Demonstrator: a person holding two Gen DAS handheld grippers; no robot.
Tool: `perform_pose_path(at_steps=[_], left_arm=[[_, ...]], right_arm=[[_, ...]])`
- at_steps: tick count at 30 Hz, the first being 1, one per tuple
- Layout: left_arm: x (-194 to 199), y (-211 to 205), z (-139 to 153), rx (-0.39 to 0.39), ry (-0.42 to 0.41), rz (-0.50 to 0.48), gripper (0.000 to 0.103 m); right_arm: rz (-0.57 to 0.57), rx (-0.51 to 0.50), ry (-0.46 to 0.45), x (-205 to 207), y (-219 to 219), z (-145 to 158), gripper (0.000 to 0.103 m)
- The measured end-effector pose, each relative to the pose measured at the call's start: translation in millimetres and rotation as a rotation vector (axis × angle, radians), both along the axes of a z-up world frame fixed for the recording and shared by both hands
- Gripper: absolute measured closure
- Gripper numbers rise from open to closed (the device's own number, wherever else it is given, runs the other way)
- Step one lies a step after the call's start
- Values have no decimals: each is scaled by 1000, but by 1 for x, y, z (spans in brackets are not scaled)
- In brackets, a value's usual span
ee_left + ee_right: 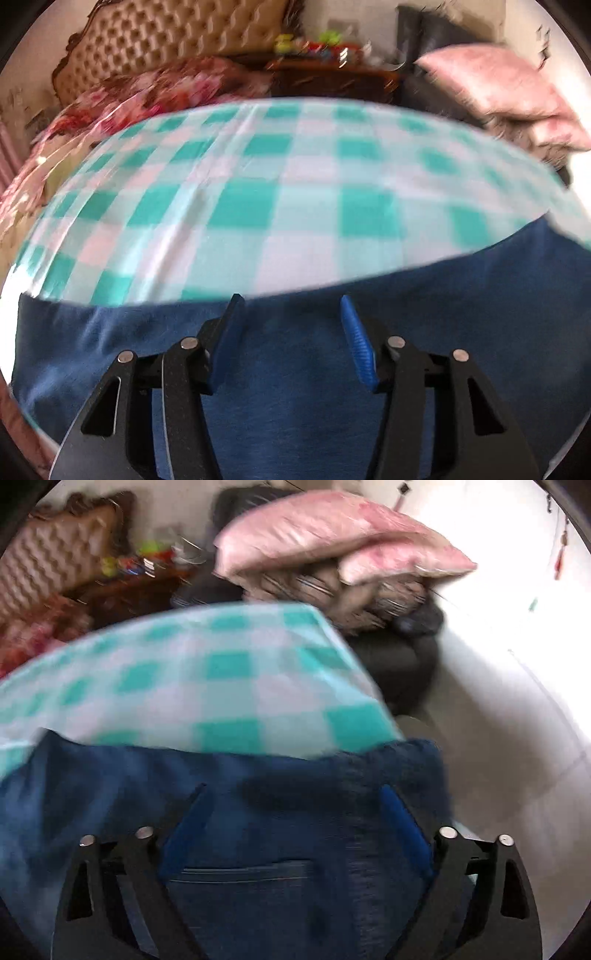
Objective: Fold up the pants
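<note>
Blue pants [295, 387] lie flat along the near edge of a surface covered by a green-and-white checked cloth [258, 192]. My left gripper [291, 306] is open just above the pants, close to their far edge, holding nothing. In the right wrist view the pants [258, 886] show a slit pocket and their right end near the cloth's corner. My right gripper [291, 794] is open wide over the pants, fingers [402, 823] apart. Both views are blurred by motion.
The checked cloth [221, 679] ends at a corner on the right, with white floor [498, 738] beyond. A pink pillow [332, 531] rests on a dark chair. A tufted headboard [166, 40], floral bedding [147, 96] and a cluttered wooden nightstand [332, 74] stand behind.
</note>
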State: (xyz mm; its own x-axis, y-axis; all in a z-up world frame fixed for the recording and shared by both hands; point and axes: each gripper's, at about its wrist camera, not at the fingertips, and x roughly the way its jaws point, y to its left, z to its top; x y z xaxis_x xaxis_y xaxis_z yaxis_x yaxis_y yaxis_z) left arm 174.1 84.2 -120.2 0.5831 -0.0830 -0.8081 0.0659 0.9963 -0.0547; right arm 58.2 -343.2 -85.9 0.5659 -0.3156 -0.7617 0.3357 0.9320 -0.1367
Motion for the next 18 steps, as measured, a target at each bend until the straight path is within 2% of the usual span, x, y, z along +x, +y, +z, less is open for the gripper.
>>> perform_pose_path(at_steps=[5,8,10,12,15,16,17,18], left_arm=[[7,-96,19,-34,-75,-286,49],[17,-153,19,-55,-104,-415,48],[23,-179,17,-67,-107,-473,48],[32,-200,12,-41,-121,-510,48],[52,-217,-2,1,-101,-551,48],[57,-220,-7,47,-97,-558,47],[66,-217,-12,134,-108,-506,48],[71,-213,-10,130,-110,-474,50]], right_arm=[[221,30,-1,28,77,2,20],[261,18,29,50,102,-13,20],[229,-21,57,61,103,-22,22],[172,-17,82,71,93,-31,22],[155,-1,84,77,83,-37,21],[153,-2,82,78,82,-36,21],[148,3,71,77,80,-32,21],[147,13,59,74,79,-28,21]])
